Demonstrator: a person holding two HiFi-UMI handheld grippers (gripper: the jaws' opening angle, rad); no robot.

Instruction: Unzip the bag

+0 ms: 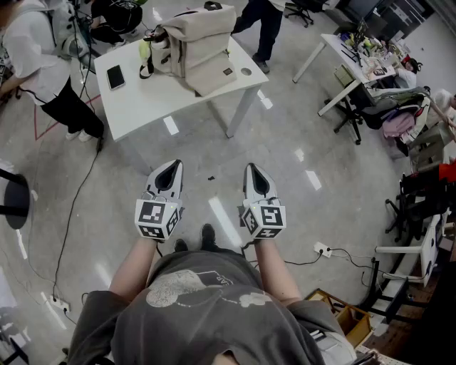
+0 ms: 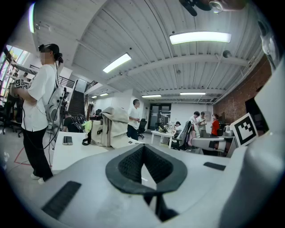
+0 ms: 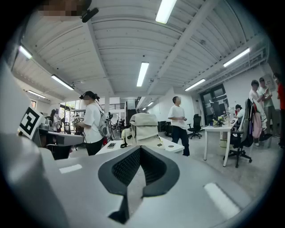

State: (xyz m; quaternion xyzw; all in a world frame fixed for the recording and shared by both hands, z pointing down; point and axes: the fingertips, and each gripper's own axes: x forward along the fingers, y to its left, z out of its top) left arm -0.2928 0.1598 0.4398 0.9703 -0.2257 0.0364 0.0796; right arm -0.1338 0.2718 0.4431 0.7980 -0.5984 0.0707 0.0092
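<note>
A beige backpack [image 1: 194, 41] stands on a white table [image 1: 142, 100] well ahead of me, its flap down. It also shows far off in the left gripper view as the bag [image 2: 113, 127] and in the right gripper view as the bag [image 3: 143, 127]. My left gripper [image 1: 172, 166] and right gripper [image 1: 254, 170] hang side by side at waist height over the floor, pointing toward the table. Both are far short of the bag. The jaws of each are shut, tips touching, with nothing between them.
A dark phone [image 1: 115, 76] lies on the table left of the bag. One person [image 1: 43, 57] stands at the table's left, another [image 1: 265, 21] behind it. Cables [image 1: 71, 214] trail on the floor. Desks and chairs [image 1: 370, 93] crowd the right. A power strip [image 1: 323, 249] lies nearby.
</note>
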